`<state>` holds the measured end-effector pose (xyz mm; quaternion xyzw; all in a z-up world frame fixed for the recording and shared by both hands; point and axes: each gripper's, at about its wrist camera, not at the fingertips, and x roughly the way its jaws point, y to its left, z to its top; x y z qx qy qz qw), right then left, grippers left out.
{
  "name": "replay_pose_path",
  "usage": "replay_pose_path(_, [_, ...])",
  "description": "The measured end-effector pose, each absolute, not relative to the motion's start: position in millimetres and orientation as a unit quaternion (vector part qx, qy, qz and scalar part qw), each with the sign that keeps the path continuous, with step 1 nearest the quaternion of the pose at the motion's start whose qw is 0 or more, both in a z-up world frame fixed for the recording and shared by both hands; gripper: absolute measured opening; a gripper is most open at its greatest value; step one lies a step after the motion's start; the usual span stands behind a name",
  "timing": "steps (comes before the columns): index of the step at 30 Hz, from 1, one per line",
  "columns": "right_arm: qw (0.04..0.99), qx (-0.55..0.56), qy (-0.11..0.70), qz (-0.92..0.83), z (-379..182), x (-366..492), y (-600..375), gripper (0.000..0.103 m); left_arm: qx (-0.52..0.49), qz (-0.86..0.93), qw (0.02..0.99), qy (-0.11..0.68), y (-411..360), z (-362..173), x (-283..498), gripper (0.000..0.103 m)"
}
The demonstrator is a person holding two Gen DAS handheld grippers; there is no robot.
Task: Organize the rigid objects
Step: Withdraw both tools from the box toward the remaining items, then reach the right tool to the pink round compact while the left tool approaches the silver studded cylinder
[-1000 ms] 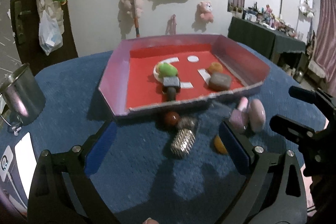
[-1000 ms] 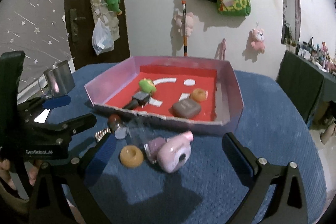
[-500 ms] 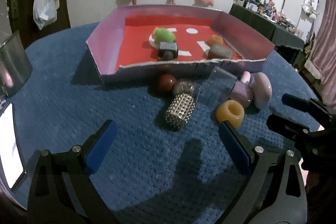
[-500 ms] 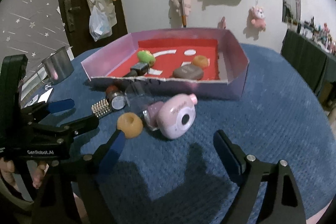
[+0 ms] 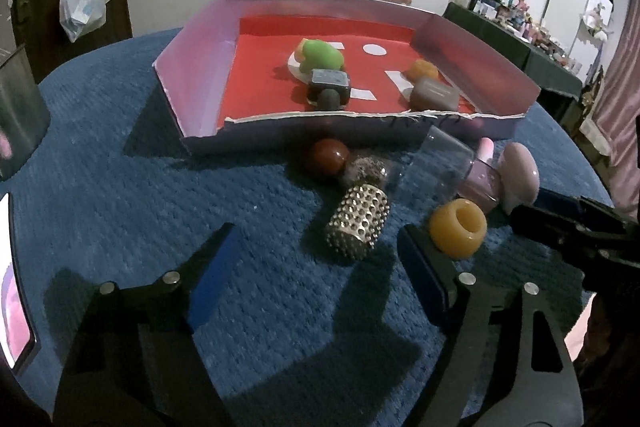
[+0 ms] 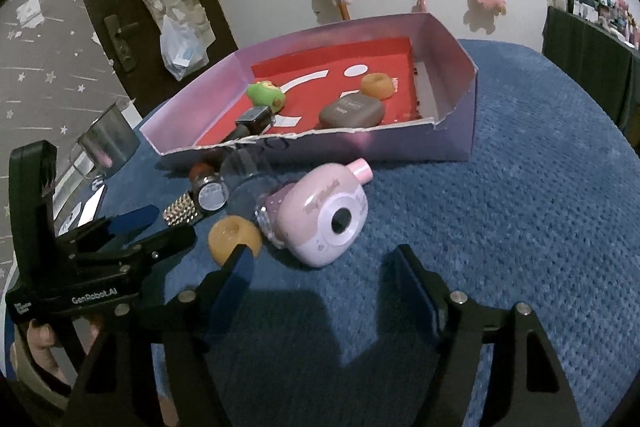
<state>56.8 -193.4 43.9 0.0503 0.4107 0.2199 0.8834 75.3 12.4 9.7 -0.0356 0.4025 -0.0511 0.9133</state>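
A pink box with a red floor holds a green toy, a dark bottle, a grey case and an orange ring. In front of it on the blue cloth lie a studded silver cylinder, a red ball, a clear cup, an orange ring and a pink toy camera. My left gripper is open, its jaws either side of the studded cylinder, just short of it. My right gripper is open just short of the pink camera.
A metal cup stands at the left of the table. A phone lies at the left edge. The left gripper also shows in the right wrist view, close to the orange ring. The cloth is bare at the right.
Both grippers have moved forward and down toward the loose objects in front of the box. Nothing has been taken hold of.
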Motion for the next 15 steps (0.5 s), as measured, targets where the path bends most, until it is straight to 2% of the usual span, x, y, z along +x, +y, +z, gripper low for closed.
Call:
replay_pose_path(5, [0.880, 0.078, 0.415, 0.219, 44.0, 68.9, -197.5, 0.069, -0.032, -0.054, 0.913, 0.403, 10.0, 10.5, 79.3, 0.077])
replay_pose_path(9, [0.874, 0.093, 0.419, 0.226, 44.7, 77.5, -198.9, 0.068, -0.030, -0.057, 0.910, 0.409, 7.5, 11.9, 85.2, 0.072])
replay_pose_path(12, [0.874, 0.097, 0.420, 0.226, 44.5, 82.2, -197.3, 0.063, -0.028, -0.060, 0.910, 0.409, 5.2, 13.1, 87.6, 0.056])
replay_pose_path(14, [0.873, 0.098, 0.421, 0.226, 43.9, 84.0, -196.6, 0.060, -0.035, -0.076, 0.910, 0.407, 4.3, 14.1, 87.6, 0.039])
replay_pose_path(15, [0.873, 0.099, 0.421, 0.227, 43.9, 84.6, -196.5, 0.058, -0.038, -0.082, 0.909, 0.408, 3.5, 14.4, 87.7, 0.035])
